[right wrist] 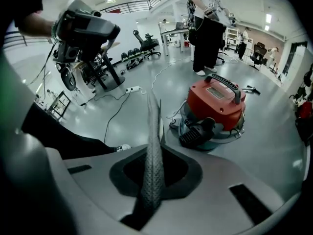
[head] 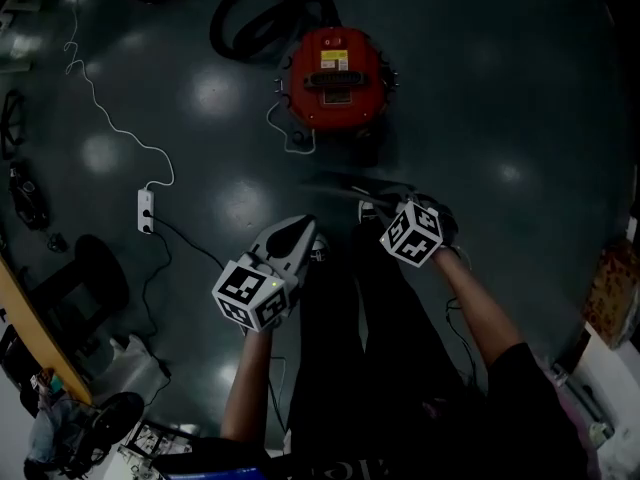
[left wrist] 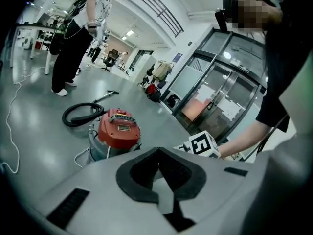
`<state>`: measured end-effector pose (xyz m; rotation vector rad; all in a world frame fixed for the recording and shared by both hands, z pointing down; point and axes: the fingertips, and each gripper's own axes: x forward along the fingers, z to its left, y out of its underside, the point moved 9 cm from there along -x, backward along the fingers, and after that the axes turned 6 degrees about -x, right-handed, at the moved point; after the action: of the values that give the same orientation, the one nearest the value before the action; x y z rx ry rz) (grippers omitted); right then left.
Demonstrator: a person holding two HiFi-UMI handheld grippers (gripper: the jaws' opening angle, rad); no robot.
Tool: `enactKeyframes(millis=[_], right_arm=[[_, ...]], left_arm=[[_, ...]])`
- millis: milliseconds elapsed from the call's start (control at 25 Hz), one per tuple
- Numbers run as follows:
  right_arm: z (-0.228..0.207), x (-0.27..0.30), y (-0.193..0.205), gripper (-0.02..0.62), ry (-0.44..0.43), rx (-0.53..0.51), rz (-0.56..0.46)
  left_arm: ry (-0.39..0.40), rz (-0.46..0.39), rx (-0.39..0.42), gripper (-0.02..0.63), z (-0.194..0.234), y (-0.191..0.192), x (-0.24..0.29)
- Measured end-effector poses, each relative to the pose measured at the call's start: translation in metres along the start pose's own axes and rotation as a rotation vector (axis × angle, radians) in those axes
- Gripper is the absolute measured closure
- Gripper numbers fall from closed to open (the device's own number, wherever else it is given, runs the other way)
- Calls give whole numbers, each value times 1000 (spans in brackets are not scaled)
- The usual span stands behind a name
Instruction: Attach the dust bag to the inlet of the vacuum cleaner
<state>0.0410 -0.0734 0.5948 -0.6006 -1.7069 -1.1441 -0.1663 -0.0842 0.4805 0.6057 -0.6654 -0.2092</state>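
right gripper [right wrist: 155, 150] pinches dust bag [right wrist: 153, 124] edge-on — may slip short of vacuum cleaner [right wrist: 217, 104]; left gripper [left wrist: 159, 154] pressed shut — no support.

The left gripper [head: 303, 226] and right gripper [head: 372, 206] are grey, black-padded, with black-and-white marker cubes [head: 252, 293].

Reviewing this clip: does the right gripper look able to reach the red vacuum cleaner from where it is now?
Probably yes. Only open floor lies between the right gripper and the vacuum cleaner. However, its jaws are shut on the dust bag, and the red lid is on.
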Motion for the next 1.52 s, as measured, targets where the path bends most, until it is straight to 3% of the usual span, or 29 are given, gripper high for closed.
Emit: enactKeyframes(millis=[320, 560, 1000, 1280, 1520], right_arm=[[-40, 53, 26, 557, -27, -55, 10], [-72, 78, 36, 555, -36, 40, -7], [-83, 92, 57, 555, 12, -22, -31], [-94, 98, 66, 555, -62, 81, -79], [-90, 99, 67, 555, -31, -37, -43]], left_arm=[[-1, -20, -34, 600, 23, 14, 42], [-4, 9, -40, 601, 36, 21, 75], [11, 60, 9, 601, 44, 18, 102], [3, 65, 9, 601, 51, 23, 104], [4, 78, -13, 601, 48, 30, 108]])
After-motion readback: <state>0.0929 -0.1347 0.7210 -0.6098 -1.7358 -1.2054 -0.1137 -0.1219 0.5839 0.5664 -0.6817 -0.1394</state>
